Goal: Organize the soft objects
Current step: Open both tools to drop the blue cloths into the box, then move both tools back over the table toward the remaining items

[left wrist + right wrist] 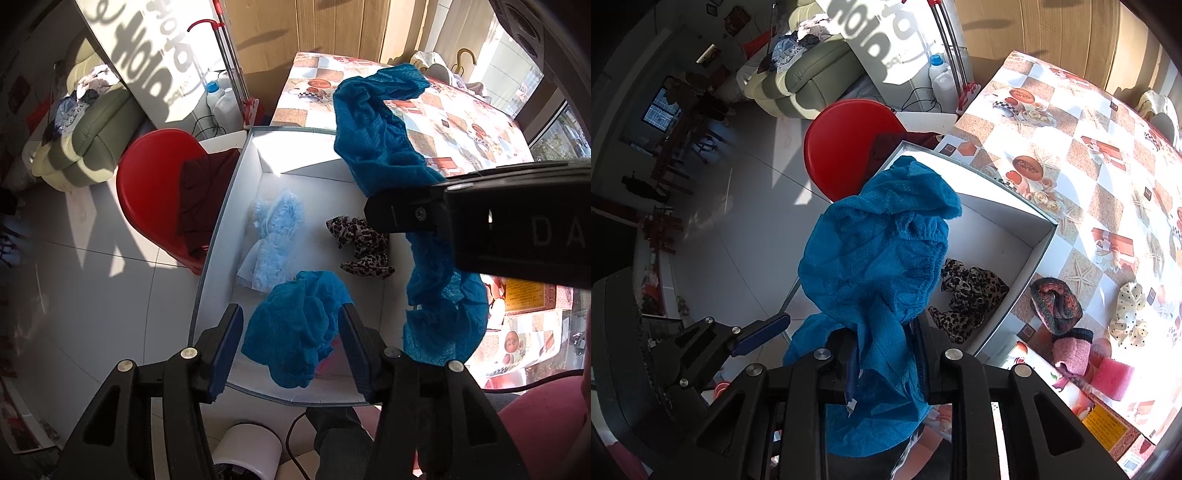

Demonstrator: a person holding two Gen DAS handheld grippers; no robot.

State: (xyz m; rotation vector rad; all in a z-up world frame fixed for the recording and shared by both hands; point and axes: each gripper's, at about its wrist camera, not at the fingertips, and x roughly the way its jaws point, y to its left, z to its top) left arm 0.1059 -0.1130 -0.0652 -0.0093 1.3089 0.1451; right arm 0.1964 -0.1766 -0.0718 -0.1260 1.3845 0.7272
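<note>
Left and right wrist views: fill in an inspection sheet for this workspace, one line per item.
Surface: table with checkered patterned cloth; white box at its edge.
Job's things: blue cloth draped over the box; light-blue fluffy item and leopard-print scrunchie inside.
Clutter: dotted cream scrunchie, dark knit piece, pink sponge on the table.
Grippers: right tongs shut on the blue cloth; left tongs open, cloth end between them, only the right pad touching it.
Cables: black cord below the box.
Surroundings: red stool, sofa, tiled floor.
</note>
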